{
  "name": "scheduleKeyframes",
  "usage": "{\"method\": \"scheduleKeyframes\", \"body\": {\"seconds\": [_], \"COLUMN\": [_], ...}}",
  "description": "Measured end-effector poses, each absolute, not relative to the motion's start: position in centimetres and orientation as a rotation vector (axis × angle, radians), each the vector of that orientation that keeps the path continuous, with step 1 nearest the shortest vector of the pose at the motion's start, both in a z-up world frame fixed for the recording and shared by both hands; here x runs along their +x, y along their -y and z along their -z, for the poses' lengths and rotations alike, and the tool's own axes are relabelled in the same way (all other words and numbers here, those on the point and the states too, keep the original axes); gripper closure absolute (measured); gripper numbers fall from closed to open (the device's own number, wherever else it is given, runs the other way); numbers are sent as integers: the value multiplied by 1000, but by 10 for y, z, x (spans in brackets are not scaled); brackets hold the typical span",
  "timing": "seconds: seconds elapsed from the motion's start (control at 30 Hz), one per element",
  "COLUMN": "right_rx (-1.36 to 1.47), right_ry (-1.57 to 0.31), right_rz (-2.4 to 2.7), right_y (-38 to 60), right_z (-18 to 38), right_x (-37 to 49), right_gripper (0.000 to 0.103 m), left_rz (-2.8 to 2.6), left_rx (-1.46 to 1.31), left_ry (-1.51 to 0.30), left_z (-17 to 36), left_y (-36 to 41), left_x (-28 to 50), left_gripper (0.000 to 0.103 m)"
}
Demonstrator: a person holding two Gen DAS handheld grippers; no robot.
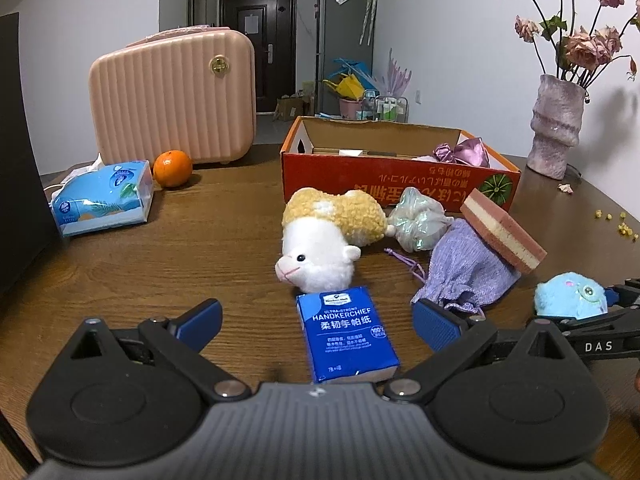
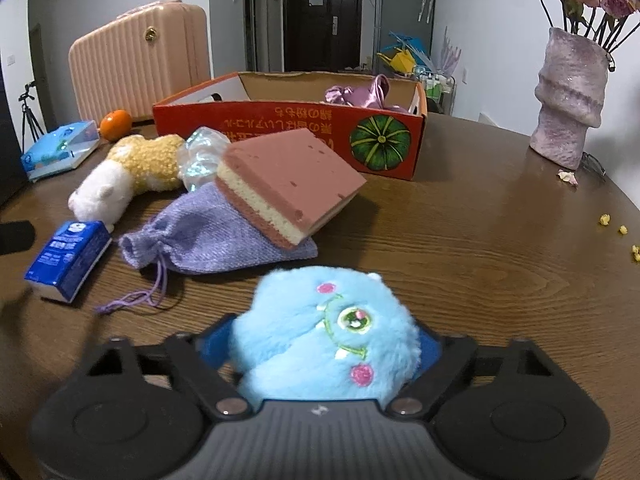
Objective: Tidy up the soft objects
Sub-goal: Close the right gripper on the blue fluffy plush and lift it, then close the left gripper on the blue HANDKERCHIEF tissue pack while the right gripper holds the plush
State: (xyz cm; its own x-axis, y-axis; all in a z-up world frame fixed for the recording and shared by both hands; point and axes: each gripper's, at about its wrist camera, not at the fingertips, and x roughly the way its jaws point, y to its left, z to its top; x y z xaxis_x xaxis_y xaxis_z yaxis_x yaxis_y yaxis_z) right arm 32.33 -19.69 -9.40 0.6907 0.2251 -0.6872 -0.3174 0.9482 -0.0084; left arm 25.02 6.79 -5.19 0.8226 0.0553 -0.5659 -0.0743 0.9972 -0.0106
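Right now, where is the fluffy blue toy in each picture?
Left wrist view: the fluffy blue toy sits at the far right edge, held in the right gripper.
Right wrist view: it fills the bottom middle, squeezed between that gripper's blue pads.
Shared landmark: the red cardboard box with the green pumpkin picture, behind the pink sponge.

A ribbed pink suitcase (image 1: 172, 98) stands upright at the far side of a dark wooden table (image 1: 200, 240). An orange (image 1: 173, 168) sits just before it. A mottled pink vase (image 1: 555, 126) holds dried roses (image 1: 588, 40). A dark door (image 1: 258, 40) is behind.
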Motion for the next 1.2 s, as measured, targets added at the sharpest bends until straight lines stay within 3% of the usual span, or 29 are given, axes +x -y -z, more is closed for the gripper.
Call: {"method": "scheduleKeyframes", "body": {"seconds": [0.53,1.2], "right_rx": [-31,-30], "right_ry": [-507,-474], "right_rz": [-250,-278], "right_y": [221,219], "right_z": [57,52], "right_x": [295,284], "right_gripper": [26,25], "left_rz": [-132,-192], "left_rx": [-52,-26], "left_ry": [-630,-681], "left_z": [60,78], "left_y": [-72,-53], "left_x": [261,282], "left_gripper": [0,1]}}
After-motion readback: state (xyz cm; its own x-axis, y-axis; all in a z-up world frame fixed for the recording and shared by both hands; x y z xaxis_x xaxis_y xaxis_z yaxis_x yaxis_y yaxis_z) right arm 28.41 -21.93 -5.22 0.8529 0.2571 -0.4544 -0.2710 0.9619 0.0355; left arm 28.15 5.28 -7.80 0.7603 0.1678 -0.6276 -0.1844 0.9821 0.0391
